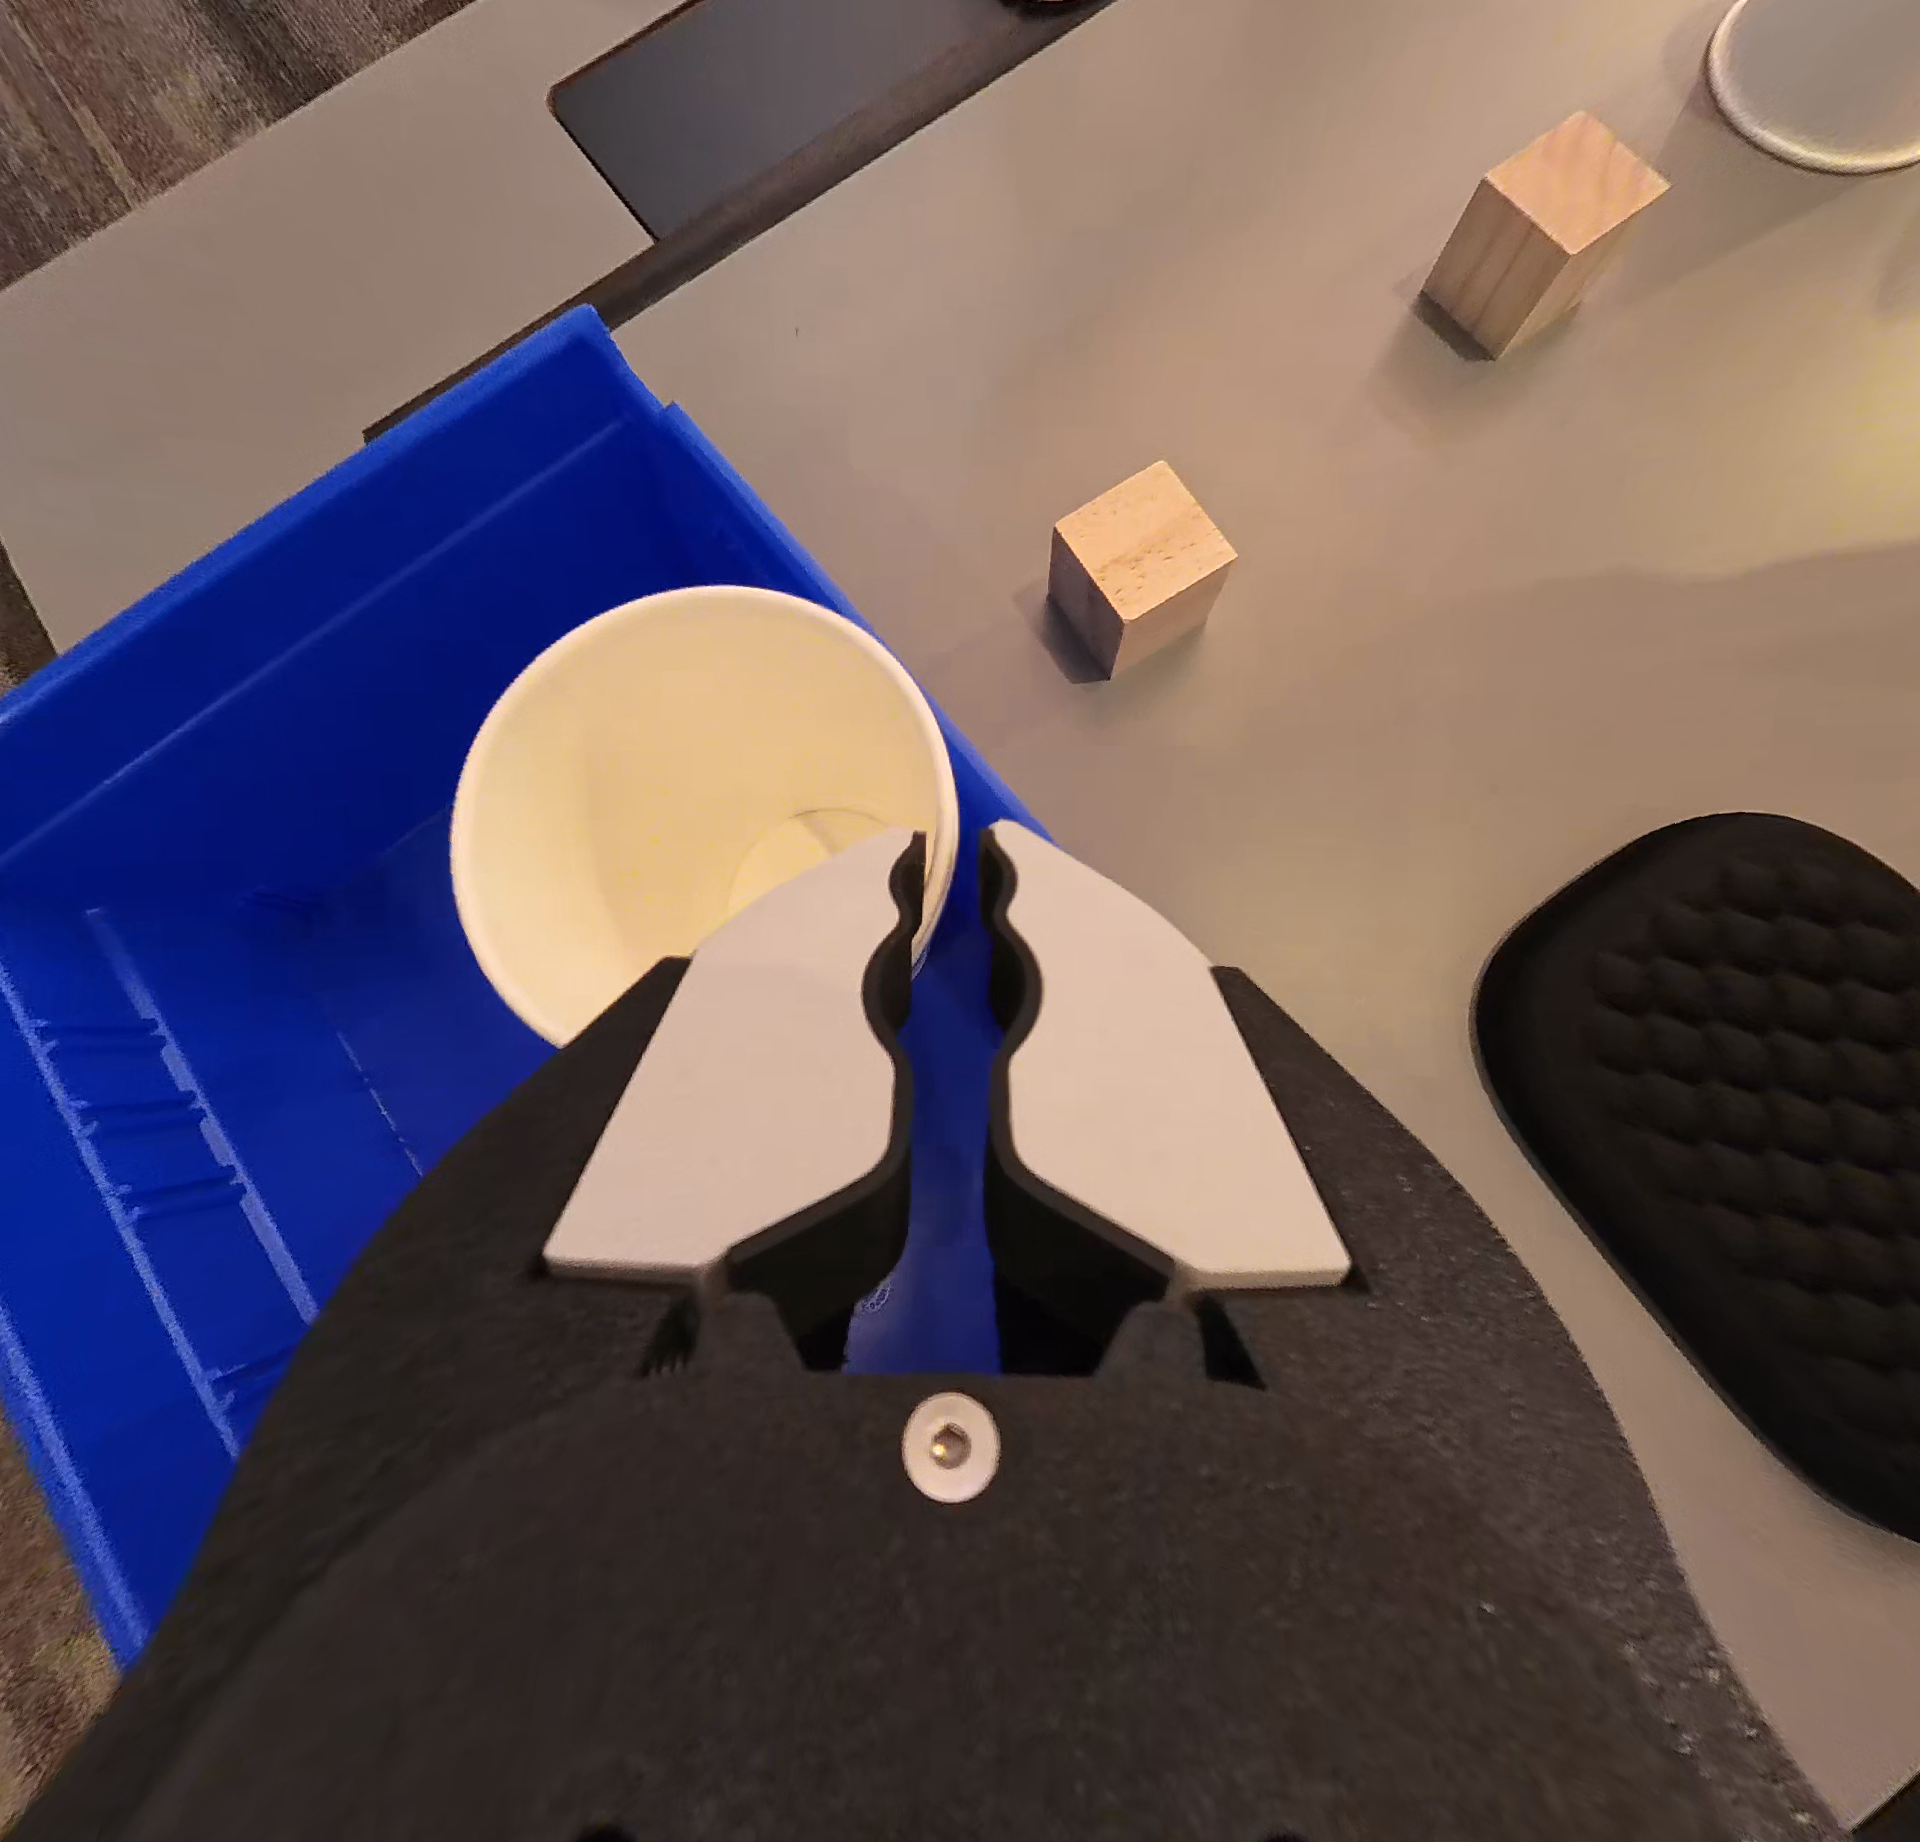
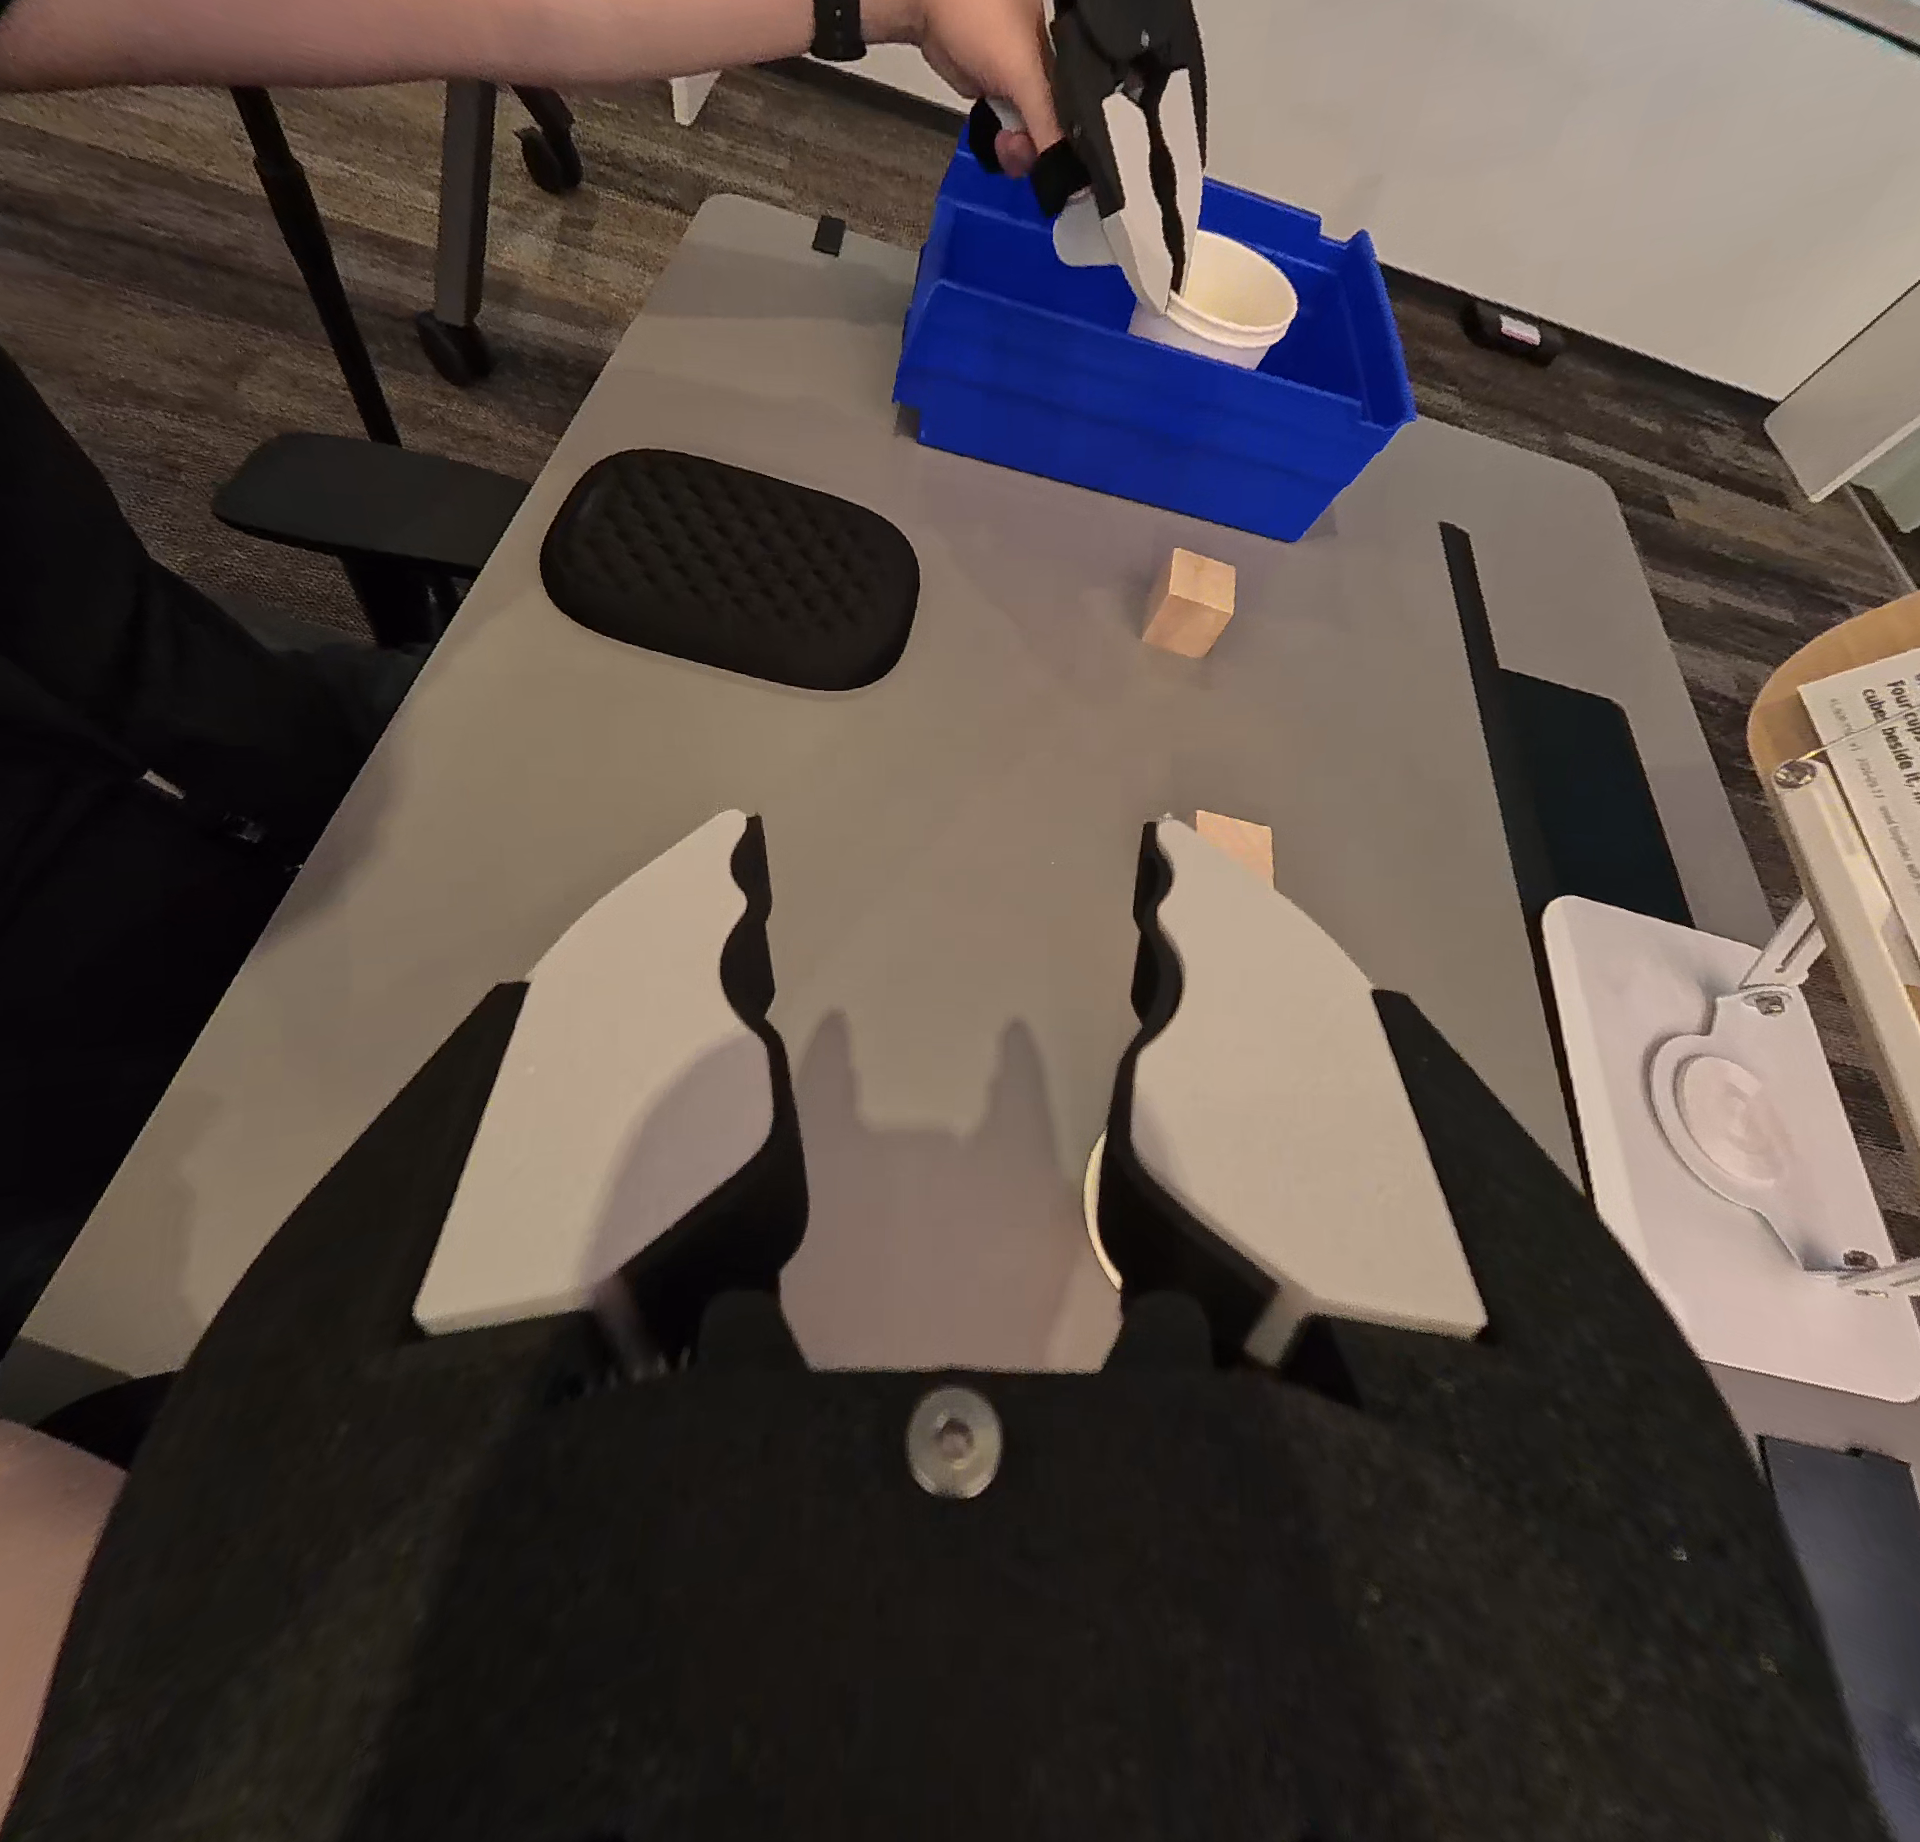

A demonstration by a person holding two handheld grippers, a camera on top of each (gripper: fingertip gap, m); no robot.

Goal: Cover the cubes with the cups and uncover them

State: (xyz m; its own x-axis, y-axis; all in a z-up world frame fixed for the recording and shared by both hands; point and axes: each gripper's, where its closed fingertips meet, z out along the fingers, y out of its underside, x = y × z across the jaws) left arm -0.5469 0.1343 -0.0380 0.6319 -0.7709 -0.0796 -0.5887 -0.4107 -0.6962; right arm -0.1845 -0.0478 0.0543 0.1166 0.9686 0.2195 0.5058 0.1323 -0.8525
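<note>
Your left tool point(image 1: 948, 847) is pinching the paper cup's point(image 1: 665, 784) rim over the blue bin point(image 1: 260, 753). Your right tool point(image 2: 951, 836) is hanging spread above the table point(image 2: 987, 753), a wooden cube point(image 2: 1190, 603) at its 12 o'clock.

Blue bin point(image 1: 260, 857), white cup point(image 1: 665, 784), pale wood cubes point(image 1: 1138, 566), black honeycomb-patterned pad point(image 1: 1745, 1096), grey table point(image 1: 1247, 286)

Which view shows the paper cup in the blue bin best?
The left wrist view: the paper cup fills the frame centre, its inside visible, the left gripper pinching its rim. The right wrist view shows it small and distant in the blue bin.
</note>
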